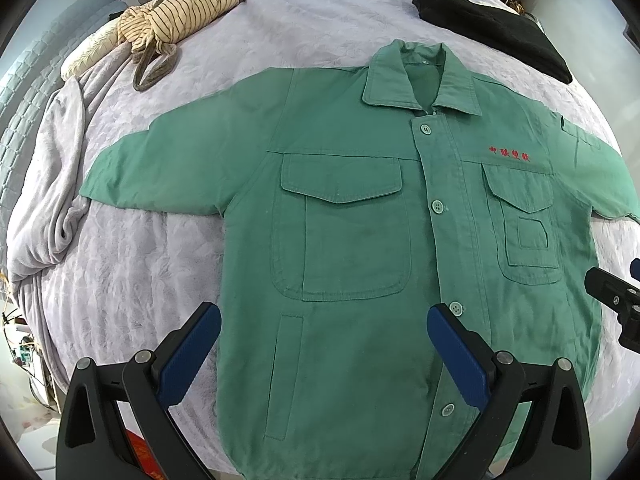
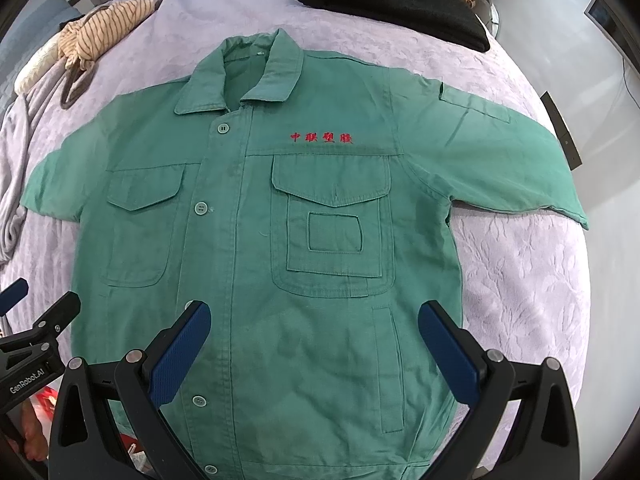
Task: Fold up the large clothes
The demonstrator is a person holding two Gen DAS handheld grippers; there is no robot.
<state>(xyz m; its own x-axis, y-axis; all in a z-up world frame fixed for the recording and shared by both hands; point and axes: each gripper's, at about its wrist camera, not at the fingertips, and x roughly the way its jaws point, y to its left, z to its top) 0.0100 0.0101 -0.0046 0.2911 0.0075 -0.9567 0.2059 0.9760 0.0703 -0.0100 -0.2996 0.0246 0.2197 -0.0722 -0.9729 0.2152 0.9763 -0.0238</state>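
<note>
A green button-up work jacket (image 1: 352, 216) lies flat and face up on the bed, collar far, sleeves spread to both sides, red lettering on its chest. It also fills the right wrist view (image 2: 256, 240). My left gripper (image 1: 324, 320) is open and empty, held above the jacket's lower left half. My right gripper (image 2: 314, 316) is open and empty, held above the jacket's lower right half. The right gripper shows at the left wrist view's right edge (image 1: 616, 300); the left gripper shows at the right wrist view's left edge (image 2: 36, 320).
The bed has a pale lilac cover (image 1: 132, 272). A striped beige garment (image 1: 180, 12) lies at the far left. A folded black garment (image 1: 492, 20) lies at the far right. A bunched grey blanket (image 1: 52, 184) lies along the left edge.
</note>
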